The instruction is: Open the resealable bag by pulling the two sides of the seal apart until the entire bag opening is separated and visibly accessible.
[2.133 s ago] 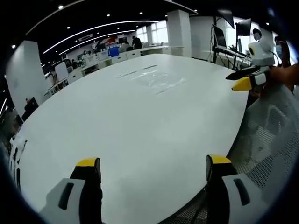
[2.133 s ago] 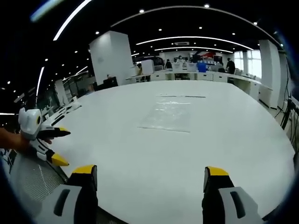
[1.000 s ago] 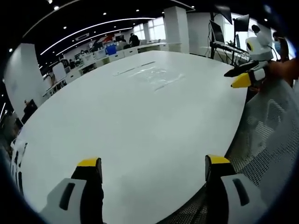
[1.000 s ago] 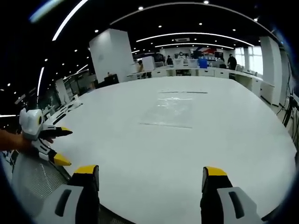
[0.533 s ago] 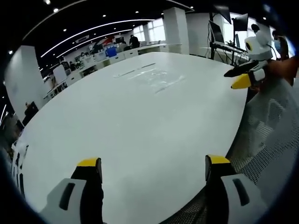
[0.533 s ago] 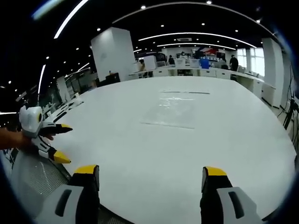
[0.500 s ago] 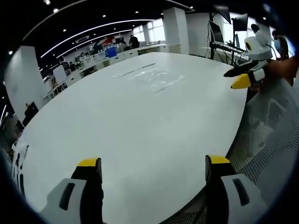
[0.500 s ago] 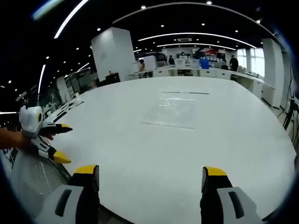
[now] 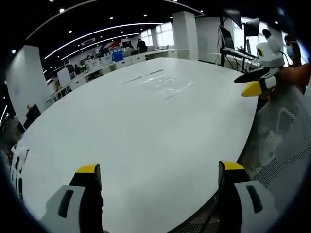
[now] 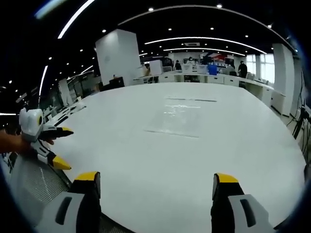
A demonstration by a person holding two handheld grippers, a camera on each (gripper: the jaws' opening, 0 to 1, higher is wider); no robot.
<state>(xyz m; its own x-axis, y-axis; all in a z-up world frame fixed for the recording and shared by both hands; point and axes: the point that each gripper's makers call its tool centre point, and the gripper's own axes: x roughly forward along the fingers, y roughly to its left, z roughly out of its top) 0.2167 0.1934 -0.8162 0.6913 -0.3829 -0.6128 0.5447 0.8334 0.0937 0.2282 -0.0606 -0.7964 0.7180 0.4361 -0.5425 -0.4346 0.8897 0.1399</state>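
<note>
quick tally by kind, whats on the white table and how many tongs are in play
clear plastic resealable bag, flat on the round white table: 1
yellow-tipped tongs, both open: 2 (left tongs, right tongs)
total: 3

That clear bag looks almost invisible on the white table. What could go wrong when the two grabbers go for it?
1. The resealable bag is transparent and lies flat on the white table, so its thin seal edge may be hard to find and pinch.
2. Both the left gripper and right gripper are open and far from the bag; a flat bag could slide instead of lifting when nudged.
</note>
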